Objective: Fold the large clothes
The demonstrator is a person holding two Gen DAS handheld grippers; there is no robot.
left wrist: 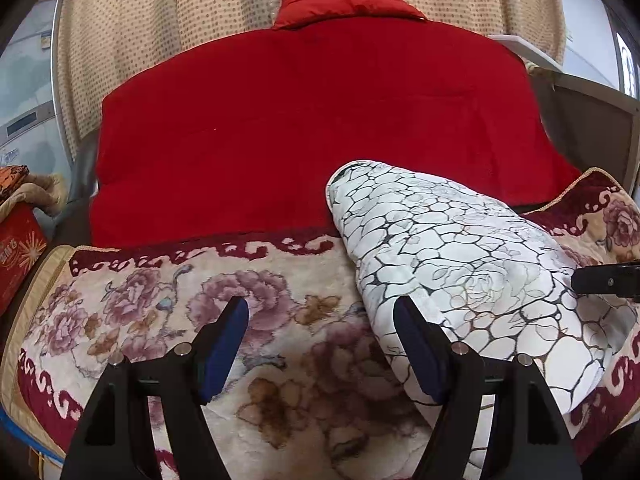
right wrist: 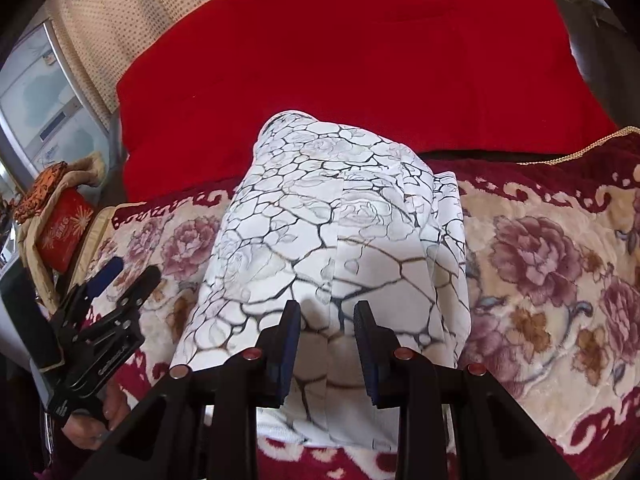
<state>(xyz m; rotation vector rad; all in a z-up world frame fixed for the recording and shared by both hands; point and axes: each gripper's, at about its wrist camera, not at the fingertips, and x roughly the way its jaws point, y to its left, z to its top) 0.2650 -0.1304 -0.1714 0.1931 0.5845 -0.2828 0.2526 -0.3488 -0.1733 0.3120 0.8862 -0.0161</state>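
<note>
One folded garment (right wrist: 332, 232), lengthwise away.

The folded garment (right wrist: 332, 248) lies on the blanket (right wrist: 540, 272), which covers the bed's near part. Behind both lies the quilt (right wrist: 360, 60); a pillow (left wrist: 344, 4) sits behind the quilt, against the curtain (left wrist: 160, 20). A box (right wrist: 64, 232) stands left of the bed.

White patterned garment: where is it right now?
The white patterned garment lies bunched on the floral blanket, in front of the red quilt, its near edge between the right gripper's fingers.
</note>
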